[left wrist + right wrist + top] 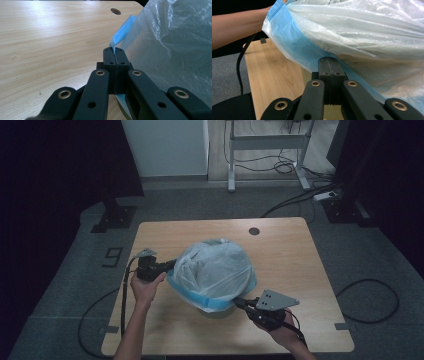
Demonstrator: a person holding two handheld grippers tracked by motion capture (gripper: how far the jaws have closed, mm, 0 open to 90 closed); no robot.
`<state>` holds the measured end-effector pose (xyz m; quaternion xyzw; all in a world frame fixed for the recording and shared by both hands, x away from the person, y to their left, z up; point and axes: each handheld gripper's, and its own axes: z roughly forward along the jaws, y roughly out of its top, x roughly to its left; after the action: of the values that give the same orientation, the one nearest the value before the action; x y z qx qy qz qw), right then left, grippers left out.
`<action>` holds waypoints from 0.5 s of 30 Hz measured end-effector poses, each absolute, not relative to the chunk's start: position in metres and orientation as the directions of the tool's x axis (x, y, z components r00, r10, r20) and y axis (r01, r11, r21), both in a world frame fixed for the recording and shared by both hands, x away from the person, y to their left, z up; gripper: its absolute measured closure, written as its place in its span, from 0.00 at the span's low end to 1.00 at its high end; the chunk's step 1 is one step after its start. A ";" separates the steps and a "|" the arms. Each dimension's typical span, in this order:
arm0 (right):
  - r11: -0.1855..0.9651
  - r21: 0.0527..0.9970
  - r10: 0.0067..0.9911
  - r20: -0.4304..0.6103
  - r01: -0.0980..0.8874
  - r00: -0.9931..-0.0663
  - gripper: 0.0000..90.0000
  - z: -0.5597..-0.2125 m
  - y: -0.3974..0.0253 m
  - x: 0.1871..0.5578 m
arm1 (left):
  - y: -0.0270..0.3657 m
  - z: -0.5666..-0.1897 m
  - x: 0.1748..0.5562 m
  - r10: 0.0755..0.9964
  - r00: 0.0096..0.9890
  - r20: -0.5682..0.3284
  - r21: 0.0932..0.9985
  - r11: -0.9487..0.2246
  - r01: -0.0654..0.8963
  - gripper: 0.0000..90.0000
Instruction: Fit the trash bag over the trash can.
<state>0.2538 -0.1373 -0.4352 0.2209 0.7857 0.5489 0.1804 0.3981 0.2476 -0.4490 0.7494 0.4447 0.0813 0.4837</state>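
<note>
Plastic bag (215,270): mid-tabletop (285,255), ballooned. Left tongs (114,51) and right tongs (329,61) each clenched on its blue hem (292,42), at opposite sides, apparently stretching the mouth open.

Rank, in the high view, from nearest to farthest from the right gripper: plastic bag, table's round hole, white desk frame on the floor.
From the right gripper:
1. Plastic bag, its blue rim pinched in the jaws.
2. Round hole, far table edge.
3. White desk frame, beyond the table.

The left claw (115,53) is closed, apparently pinching the plastic bag's (175,50) blue hem above the table (50,37).
</note>
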 end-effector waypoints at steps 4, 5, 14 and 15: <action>0.296 0.945 0.538 -0.044 0.139 -0.842 0.85 -0.437 -0.139 0.251 | 0.249 -0.449 0.398 0.747 0.588 -0.310 0.797 -0.133 0.589 1.00; 0.284 0.950 0.545 -0.047 0.131 -0.837 0.77 -0.435 -0.140 0.250 | 0.250 -0.449 0.398 0.747 0.588 -0.310 0.797 -0.133 0.589 1.00; 0.282 0.949 0.542 -0.036 0.142 -0.840 0.50 -0.433 -0.153 0.256 | 0.250 -0.448 0.397 0.745 0.589 -0.312 0.800 -0.130 0.586 1.00; 0.284 0.949 0.535 -0.036 0.139 -0.844 0.49 -0.433 -0.154 0.257 | 0.250 -0.448 0.397 0.745 0.589 -0.311 0.800 -0.130 0.586 1.00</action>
<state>0.2574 -0.1541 -0.4335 0.2155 0.7814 0.5582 0.1772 0.3967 0.2501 -0.4477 0.7471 0.4456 0.0818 0.4863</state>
